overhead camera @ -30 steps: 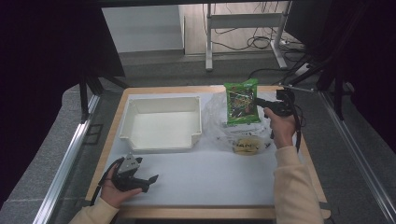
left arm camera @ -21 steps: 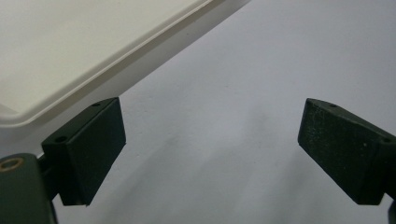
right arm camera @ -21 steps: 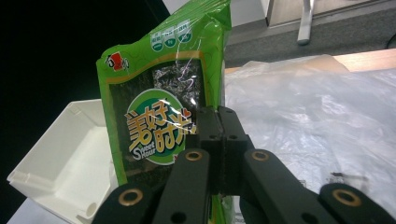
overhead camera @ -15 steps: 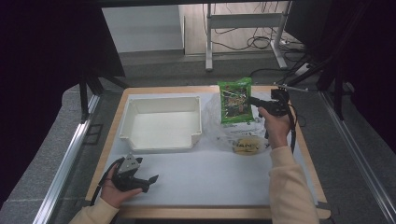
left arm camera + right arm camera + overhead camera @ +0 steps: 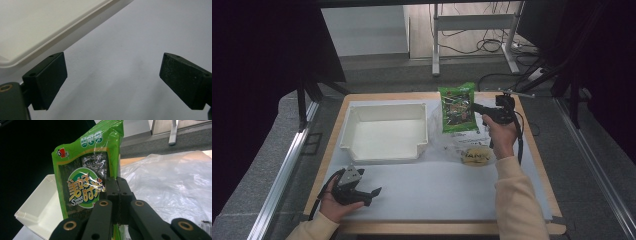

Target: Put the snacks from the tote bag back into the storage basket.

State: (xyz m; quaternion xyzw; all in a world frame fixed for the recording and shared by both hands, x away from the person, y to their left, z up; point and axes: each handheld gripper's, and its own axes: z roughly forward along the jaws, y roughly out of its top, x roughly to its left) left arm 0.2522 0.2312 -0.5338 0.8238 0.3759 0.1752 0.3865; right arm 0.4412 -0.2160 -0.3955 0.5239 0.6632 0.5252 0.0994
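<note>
A green snack packet hangs above the table's back right, held upright by its edge. My right gripper is shut on it; in the right gripper view the closed jaws pinch the green snack packet at its right side. A white tray sits at the back left of the table. My left gripper rests open at the front left, held in a hand, with nothing between its fingers. The white tray's rim lies just beyond them.
A clear plastic bag lies crumpled under the lifted packet, with a yellowish snack beside it near my right forearm. A white sheet covers the wooden table. Desk legs and cables stand on the floor beyond the table.
My right gripper has carried the green packet up and to the left, toward the tray. The left gripper has stayed where it was.
</note>
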